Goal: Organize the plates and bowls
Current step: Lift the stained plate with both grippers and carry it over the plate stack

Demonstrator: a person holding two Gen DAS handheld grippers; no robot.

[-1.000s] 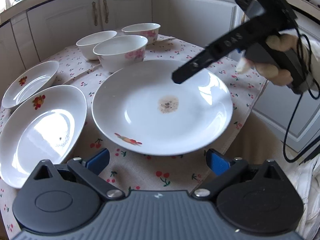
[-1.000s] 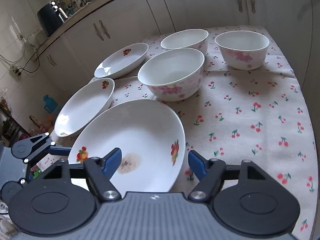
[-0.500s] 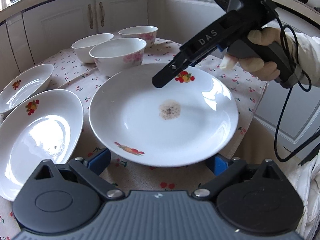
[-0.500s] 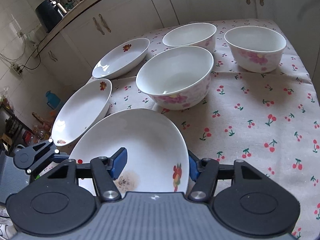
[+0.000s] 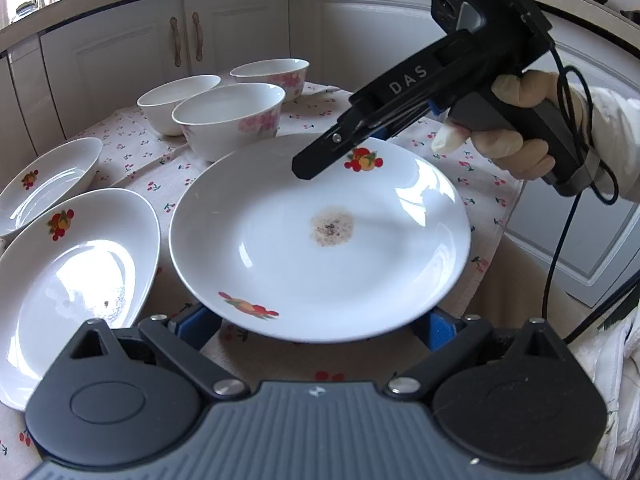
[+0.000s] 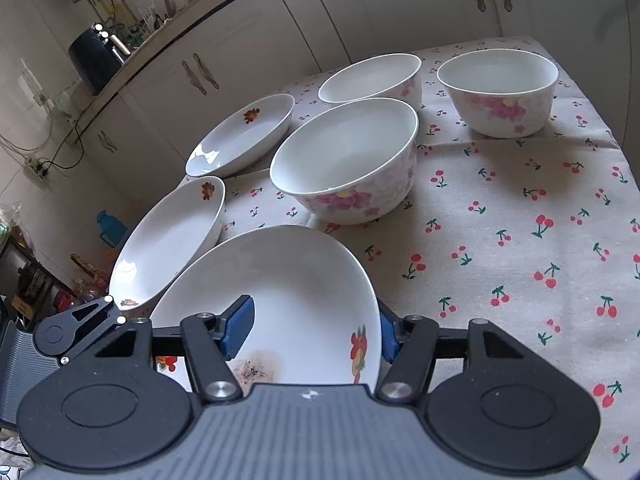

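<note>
A large white plate (image 5: pixel 320 240) with fruit prints and a brown smear in its middle hangs tilted above the cherry-print cloth. My right gripper (image 6: pixel 312 332) is shut on its far rim, one blue pad (image 6: pixel 240 328) on the inner face and the other behind the edge. In the left wrist view that gripper (image 5: pixel 316 164) reaches in from the upper right, held by a gloved hand (image 5: pixel 516 148). My left gripper (image 5: pixel 318 324) stands open at the plate's near edge, which hides its fingertips. Two more plates (image 5: pixel 72 272) (image 5: pixel 44 184) lie to the left.
Three flowered bowls (image 6: pixel 344 160) (image 6: pixel 372 76) (image 6: pixel 496 88) stand at the far side of the table. The cloth to the right (image 6: pixel 520 240) is bare. White cabinets (image 5: pixel 180 48) ring the table, and the table edge drops off at the right (image 5: pixel 500 240).
The right gripper came down over the plate's far rim and closed on it. The plate has lifted toward the left camera and now covers the left fingertips.
</note>
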